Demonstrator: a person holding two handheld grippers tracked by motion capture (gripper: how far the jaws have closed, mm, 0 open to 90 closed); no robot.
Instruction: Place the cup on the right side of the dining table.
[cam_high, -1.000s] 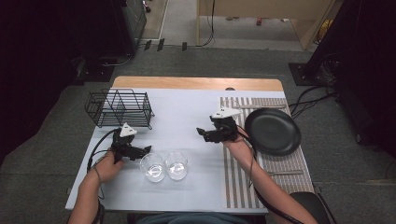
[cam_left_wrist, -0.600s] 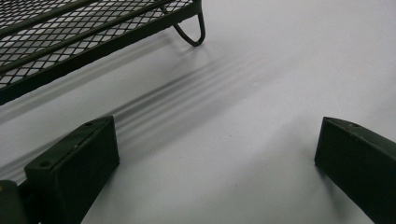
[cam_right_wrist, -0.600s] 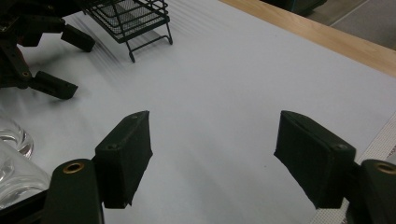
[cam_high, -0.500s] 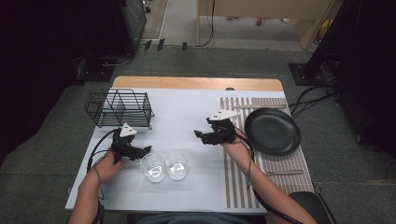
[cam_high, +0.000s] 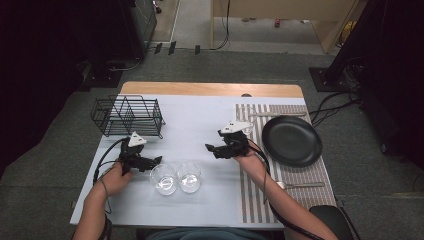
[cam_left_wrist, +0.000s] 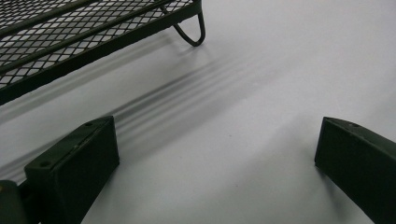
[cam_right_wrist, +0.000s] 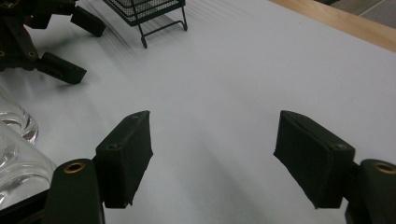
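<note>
The left gripper (cam_high: 156, 161) rests low over the white desk (cam_high: 200, 125), its tips just left of the left glass (cam_high: 163, 178). Its jaws stand wide apart with only bare desk between them, and they hold nothing. In the left gripper view the foot of the wire rack (cam_left_wrist: 70, 35) lies just ahead.

The right gripper (cam_high: 212, 148) hovers above and to the right of the right glass (cam_high: 189, 175), near it but apart. In the right gripper view its jaws gape with nothing between them; the glasses sit at the lower left, beside the near jaw.

The two glasses stand upright, side by side, touching or nearly so, at the desk's front middle. The rack (cam_high: 127, 116) stands at the back left. A black plate (cam_high: 292, 140) lies on the striped mat (cam_high: 255, 200) at the right.
</note>
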